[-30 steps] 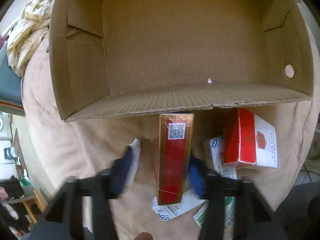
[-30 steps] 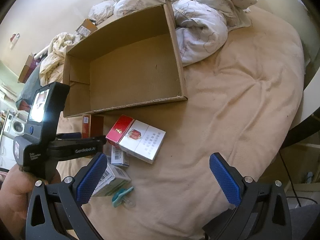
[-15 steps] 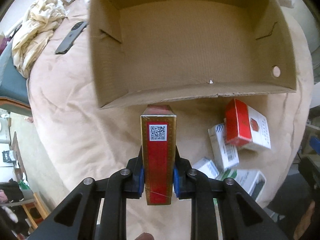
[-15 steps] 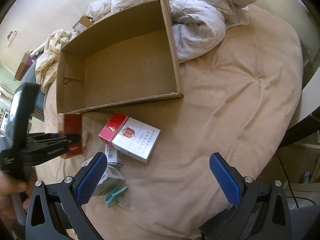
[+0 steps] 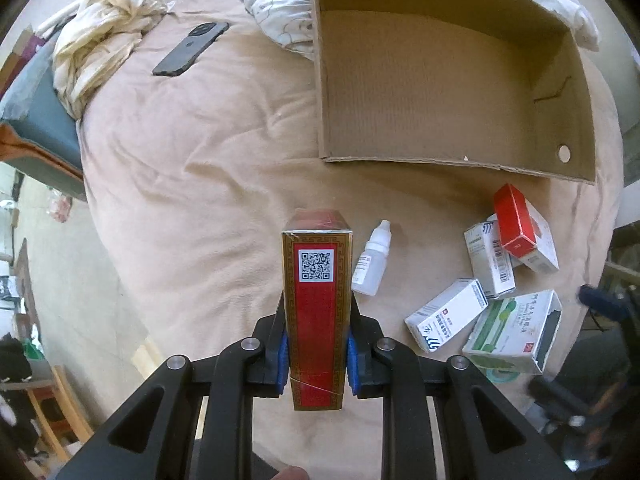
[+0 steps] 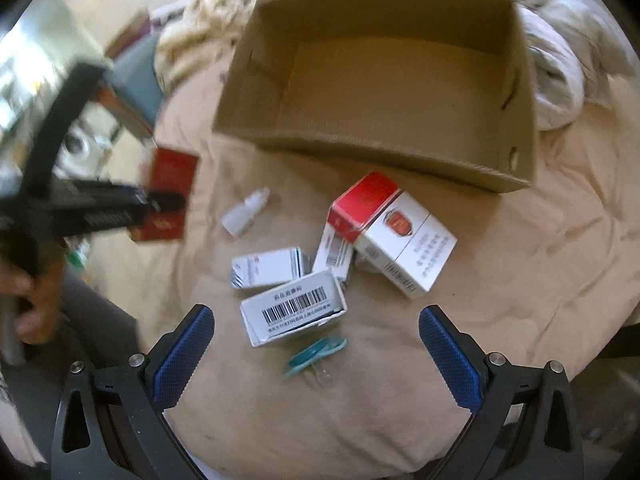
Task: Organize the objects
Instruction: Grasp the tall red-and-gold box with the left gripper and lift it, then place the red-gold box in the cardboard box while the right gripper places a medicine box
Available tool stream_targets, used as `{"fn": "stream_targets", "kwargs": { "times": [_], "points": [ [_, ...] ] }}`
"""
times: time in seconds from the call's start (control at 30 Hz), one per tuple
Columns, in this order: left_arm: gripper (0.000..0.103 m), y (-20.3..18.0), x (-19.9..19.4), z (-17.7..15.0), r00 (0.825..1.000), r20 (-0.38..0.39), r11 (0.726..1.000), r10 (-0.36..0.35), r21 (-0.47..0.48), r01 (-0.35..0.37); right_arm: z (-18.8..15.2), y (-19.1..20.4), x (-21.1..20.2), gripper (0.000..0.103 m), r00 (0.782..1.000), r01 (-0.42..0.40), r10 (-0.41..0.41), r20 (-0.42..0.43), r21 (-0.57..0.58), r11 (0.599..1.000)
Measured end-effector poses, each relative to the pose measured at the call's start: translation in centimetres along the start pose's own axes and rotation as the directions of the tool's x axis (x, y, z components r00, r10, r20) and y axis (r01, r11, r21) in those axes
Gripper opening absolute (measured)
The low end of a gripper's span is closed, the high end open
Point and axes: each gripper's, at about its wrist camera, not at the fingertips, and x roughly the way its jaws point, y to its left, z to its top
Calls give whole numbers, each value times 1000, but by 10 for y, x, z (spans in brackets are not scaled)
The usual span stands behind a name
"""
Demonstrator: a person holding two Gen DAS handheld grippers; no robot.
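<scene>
My left gripper (image 5: 316, 354) is shut on a tall red and gold box (image 5: 317, 304) and holds it above the beige bedding, left of the open cardboard box (image 5: 440, 92). The held box also shows in the right wrist view (image 6: 168, 196). My right gripper (image 6: 316, 354) is open and empty, just above a white barcode box (image 6: 294, 307). A white dropper bottle (image 5: 372, 264), a red and white carton (image 6: 394, 234) and small white medicine boxes (image 5: 448, 314) lie on the bed before the cardboard box (image 6: 384, 92).
A dark phone (image 5: 191, 49) lies on the bedding at the far left. Crumpled cream cloth (image 5: 100, 28) and a white duvet (image 6: 560, 48) border the box. A teal clip (image 6: 316, 352) lies near my right gripper. The bed edge drops off at left.
My left gripper closed on the red and gold box, lifted it and drew back left from the cardboard box. My right gripper swung in over the pile of small boxes.
</scene>
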Motion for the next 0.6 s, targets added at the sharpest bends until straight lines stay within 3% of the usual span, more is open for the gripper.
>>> {"fn": "stream_targets", "kwargs": {
  "times": [0.13,0.27,0.4,0.6],
  "points": [
    [20,-1,0,-2,1000,13,1000,-8,5,8,1,12,20,103,998,17,-19,-67,-27,999],
    [20,-1,4,-2,1000,0,1000,-25,6,25,3,26,26,103,996,71,-76,-55,-86,994],
    [20,-8,5,-2,1000,0,999,-22,23,22,5,32,28,66,994,87,-94,-55,-108,990],
    [20,-4,9,-2,1000,-7,1000,-14,5,14,5,24,16,62,996,85,-87,-28,-89,992]
  ]
}}
